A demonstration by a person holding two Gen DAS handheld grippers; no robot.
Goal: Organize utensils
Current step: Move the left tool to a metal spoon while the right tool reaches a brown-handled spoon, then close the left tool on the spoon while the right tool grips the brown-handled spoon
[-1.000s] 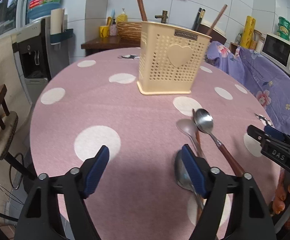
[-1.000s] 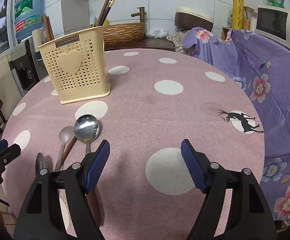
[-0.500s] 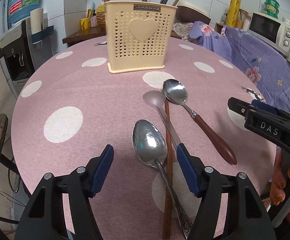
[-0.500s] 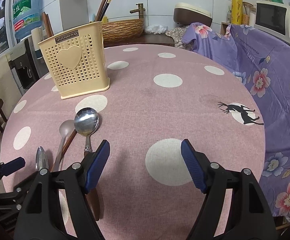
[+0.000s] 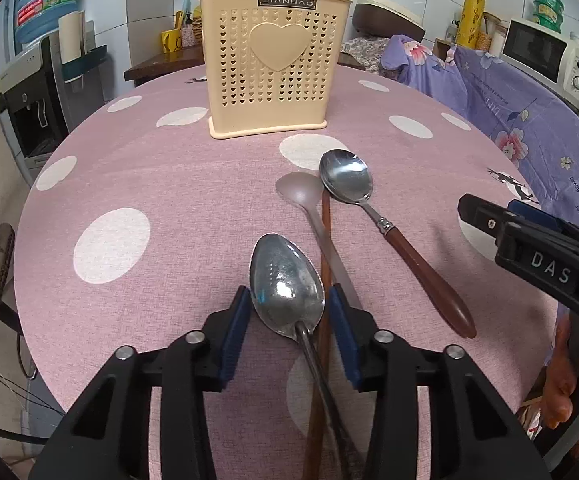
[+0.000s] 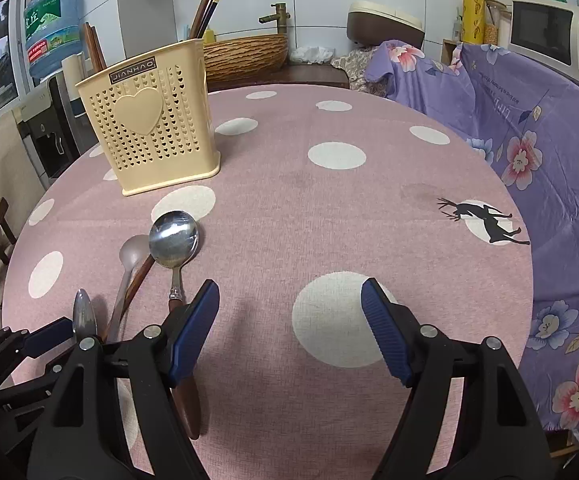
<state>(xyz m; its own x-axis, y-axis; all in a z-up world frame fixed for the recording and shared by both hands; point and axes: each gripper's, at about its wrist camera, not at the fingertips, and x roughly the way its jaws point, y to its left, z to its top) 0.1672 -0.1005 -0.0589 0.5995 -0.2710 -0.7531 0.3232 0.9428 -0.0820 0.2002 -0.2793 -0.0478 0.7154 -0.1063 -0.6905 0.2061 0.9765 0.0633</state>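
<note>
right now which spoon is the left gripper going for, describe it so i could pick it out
Start at the cream basket at the far side of the pink spotted table, then come toward the near edge past three utensils. It is the nearest spoon, its bowl between the jaws of the left gripper, which have just been closing. Unlike the wooden-handled spoon, it is all metal, with a dull pointed oval bowl.

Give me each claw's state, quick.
Left claw: just been closing around the large spoon; grip cannot be told.
Right claw: open, empty.
</note>
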